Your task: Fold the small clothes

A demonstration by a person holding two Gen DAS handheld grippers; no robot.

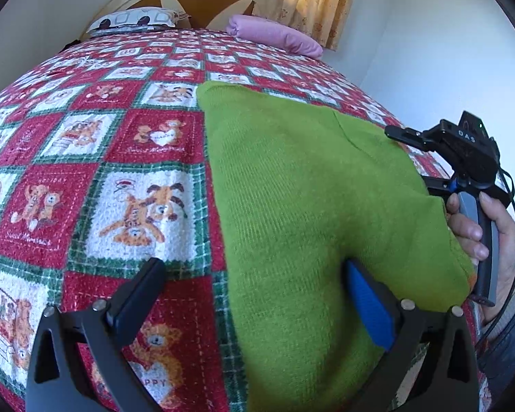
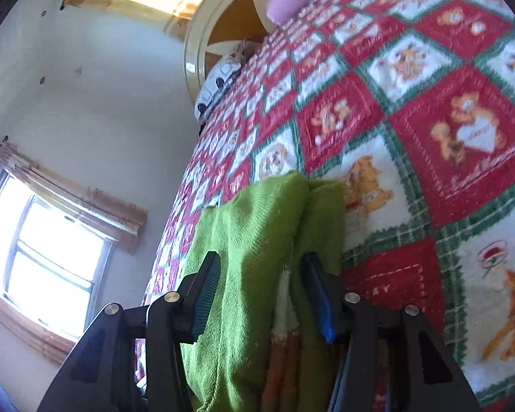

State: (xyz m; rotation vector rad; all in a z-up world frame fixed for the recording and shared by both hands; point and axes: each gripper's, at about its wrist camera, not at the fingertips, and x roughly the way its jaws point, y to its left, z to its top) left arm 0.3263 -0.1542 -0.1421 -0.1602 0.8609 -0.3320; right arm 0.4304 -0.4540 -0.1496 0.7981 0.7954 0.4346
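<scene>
Bedspread: a red, green and white teddy-bear patchwork bedspread [image 1: 96, 144] covers the bed and serves as the folding surface.
Left gripper: the left gripper [image 1: 254, 292] has its jaws spread wide; the dark finger is over bare bedspread, and the blue pad [image 1: 369, 305] rests against the garment's surface. It grips nothing.
Garment: a green knitted sweater [image 1: 309, 206] lies on the bedspread, already doubled into a long panel with a straight left edge; an orange and white striped trim [image 2: 281, 336] shows at its near end.
Right gripper: the right gripper [image 2: 261, 292], held in the person's hand [image 1: 477, 226] at the sweater's right edge, stands about half open with a bunched fold of the knit between its fingers. Neither pad seems to press on the cloth, so I judge it loose, not clamped.
Step in hand: probably taking hold of the right edge for a further fold.
Next move: closing on the fold, then carrying it across evenly while the left gripper pins the panel.
</scene>
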